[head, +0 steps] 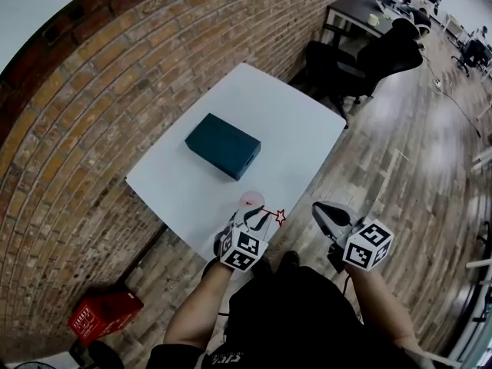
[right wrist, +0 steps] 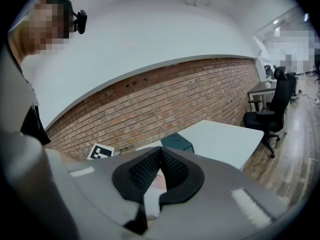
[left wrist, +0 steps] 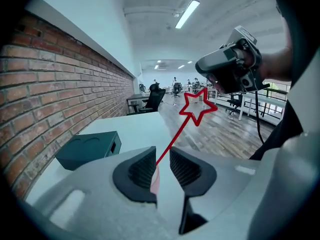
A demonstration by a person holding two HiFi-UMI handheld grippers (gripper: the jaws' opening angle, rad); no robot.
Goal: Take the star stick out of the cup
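A small pink cup (head: 251,200) stands near the front edge of the white table (head: 277,114). The red star stick (head: 280,217) leans out of it toward the right. My left gripper (head: 254,215) is right at the cup. In the left gripper view its jaws (left wrist: 161,156) stand apart, open. The thin stick (left wrist: 197,106) rises between them close to the left pad, and a bit of the cup (left wrist: 154,180) shows below. My right gripper (head: 321,208) hovers past the table's front corner, shut (right wrist: 160,154) with nothing in it.
A dark teal box (head: 223,145) lies mid-table, behind the cup. A brick wall runs along the table's left side. On the floor to the left sits a red crate (head: 104,314). Black office chairs (head: 369,60) and a desk stand beyond the table's far corner.
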